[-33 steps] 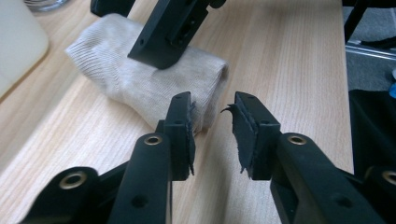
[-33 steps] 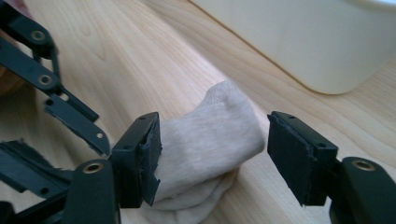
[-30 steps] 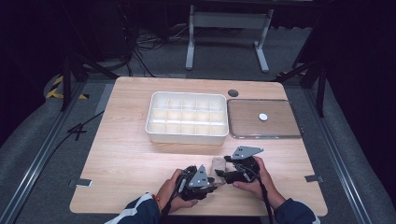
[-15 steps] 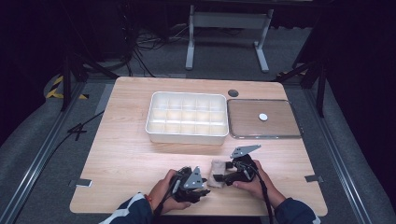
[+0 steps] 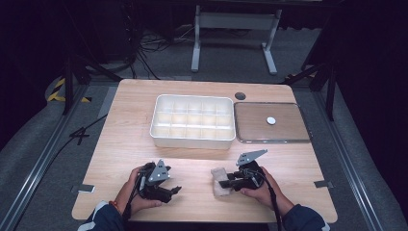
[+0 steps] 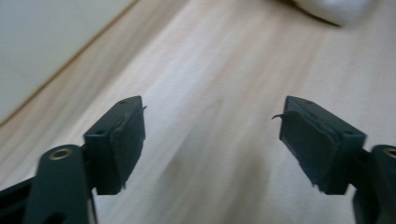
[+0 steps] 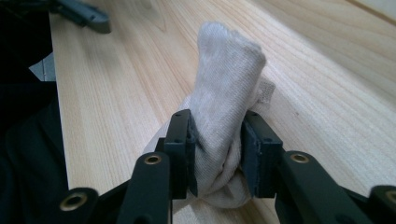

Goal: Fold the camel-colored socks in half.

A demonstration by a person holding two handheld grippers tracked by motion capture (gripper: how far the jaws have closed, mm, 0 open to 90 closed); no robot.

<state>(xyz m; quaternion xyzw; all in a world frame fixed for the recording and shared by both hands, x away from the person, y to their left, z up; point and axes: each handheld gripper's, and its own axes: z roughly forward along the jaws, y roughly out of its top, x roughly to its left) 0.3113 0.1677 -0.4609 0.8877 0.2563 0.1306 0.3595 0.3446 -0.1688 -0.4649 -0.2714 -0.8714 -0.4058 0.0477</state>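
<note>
A rolled-up pale sock [image 7: 229, 60] lies on the wooden table near its front edge [image 5: 219, 173]. My right gripper [image 7: 217, 149] has just been closing, and its pads now press on the sock's sides; in the high view it [image 5: 225, 182] points left at the bundle. My left gripper [image 5: 175, 191] sits well to the left of the sock and apart from it. It has just been opening, and in the left gripper view its jaws [image 6: 212, 135] stand wide with bare table between them. A blurred white edge of the sock [image 6: 336, 9] shows far ahead.
A white compartment tray [image 5: 192, 139] stands at mid-table. Right of it lies a flat brown tray [image 5: 288, 132] with a small white disc [image 5: 271, 120] on it. A dark round spot [image 5: 240, 96] marks the far edge. Bare wood separates the two grippers.
My left gripper has let go of the sock, drawn away to the left and opened. My right gripper has stayed in place and closed on the sock.
</note>
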